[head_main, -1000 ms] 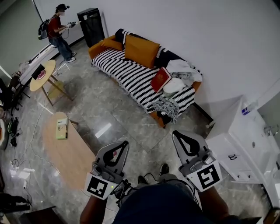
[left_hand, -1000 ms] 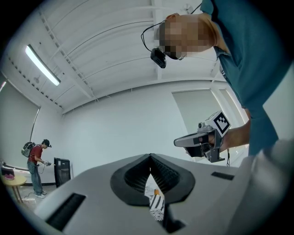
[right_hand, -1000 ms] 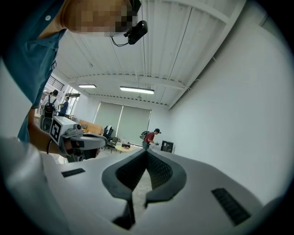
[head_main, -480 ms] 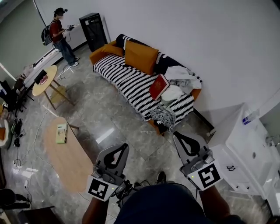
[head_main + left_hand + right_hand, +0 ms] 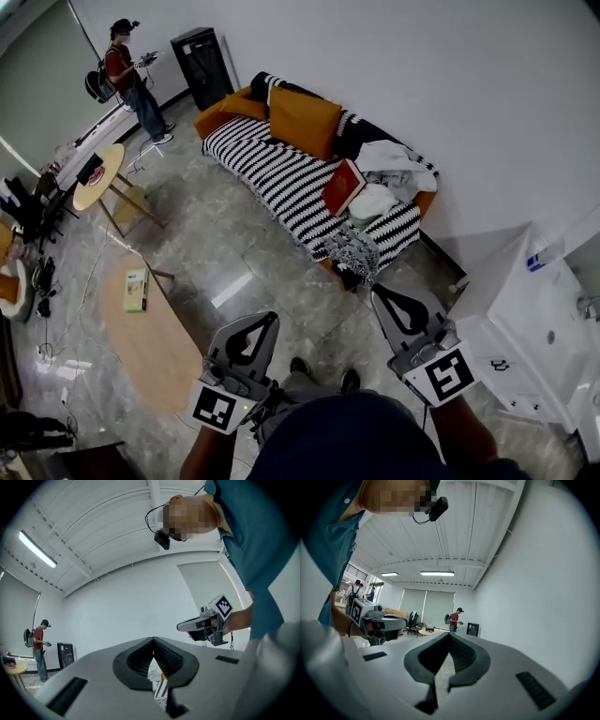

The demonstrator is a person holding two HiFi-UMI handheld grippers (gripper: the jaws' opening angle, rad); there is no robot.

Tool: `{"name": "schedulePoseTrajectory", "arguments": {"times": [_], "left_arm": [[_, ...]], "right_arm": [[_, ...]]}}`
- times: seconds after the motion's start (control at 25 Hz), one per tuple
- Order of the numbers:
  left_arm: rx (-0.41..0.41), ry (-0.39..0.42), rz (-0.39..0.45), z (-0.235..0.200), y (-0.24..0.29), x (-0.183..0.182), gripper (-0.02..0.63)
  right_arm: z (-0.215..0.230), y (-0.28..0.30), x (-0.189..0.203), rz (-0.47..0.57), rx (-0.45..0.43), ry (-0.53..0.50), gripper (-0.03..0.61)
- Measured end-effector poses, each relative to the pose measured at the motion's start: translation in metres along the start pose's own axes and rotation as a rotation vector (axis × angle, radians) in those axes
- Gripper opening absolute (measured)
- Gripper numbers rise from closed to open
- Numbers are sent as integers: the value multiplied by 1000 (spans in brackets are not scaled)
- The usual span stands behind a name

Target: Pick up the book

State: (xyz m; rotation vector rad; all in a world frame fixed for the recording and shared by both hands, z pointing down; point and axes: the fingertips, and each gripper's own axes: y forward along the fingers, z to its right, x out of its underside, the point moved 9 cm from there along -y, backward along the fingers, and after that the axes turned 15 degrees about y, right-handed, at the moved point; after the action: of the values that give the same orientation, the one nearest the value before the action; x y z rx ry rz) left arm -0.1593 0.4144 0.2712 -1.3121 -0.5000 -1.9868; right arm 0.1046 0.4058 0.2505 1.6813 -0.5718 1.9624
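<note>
The red book [image 5: 343, 186] leans tilted on the striped blanket of the orange sofa [image 5: 281, 169], beside a heap of white cloth [image 5: 375, 202]. Both grippers hang low in the head view, well short of the sofa, above the grey floor. My left gripper [image 5: 271, 319] is shut with nothing in it; its tips meet in the left gripper view [image 5: 153, 640]. My right gripper [image 5: 376, 292] is also shut and empty, its jaws closed together in the right gripper view [image 5: 450, 634]. Between the left jaws a sliver of striped blanket [image 5: 161, 692] shows.
An oval wooden coffee table [image 5: 155, 342] with a pale booklet [image 5: 137, 290] lies to the left. A white cabinet [image 5: 530, 323] stands at the right. Further off are a round table [image 5: 98, 169], a black cabinet [image 5: 204, 58] and a person [image 5: 131, 80].
The sofa and book have slid slightly lower and nearer in the head view, and the coffee table has drifted left. Both grippers keep the same pose and stay shut.
</note>
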Motion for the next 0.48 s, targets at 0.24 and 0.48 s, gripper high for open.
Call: {"name": "schedulePoseTrajectory", "arguments": {"times": [0.24,0.48], "left_arm": [[49,-6,30,-44,16,12,5],[111,3,64,-74,29,26,5]], "right_arm": [[-5,27,-9,17,61,2,14],[-7,60,-6,26,110,3,14]]}}
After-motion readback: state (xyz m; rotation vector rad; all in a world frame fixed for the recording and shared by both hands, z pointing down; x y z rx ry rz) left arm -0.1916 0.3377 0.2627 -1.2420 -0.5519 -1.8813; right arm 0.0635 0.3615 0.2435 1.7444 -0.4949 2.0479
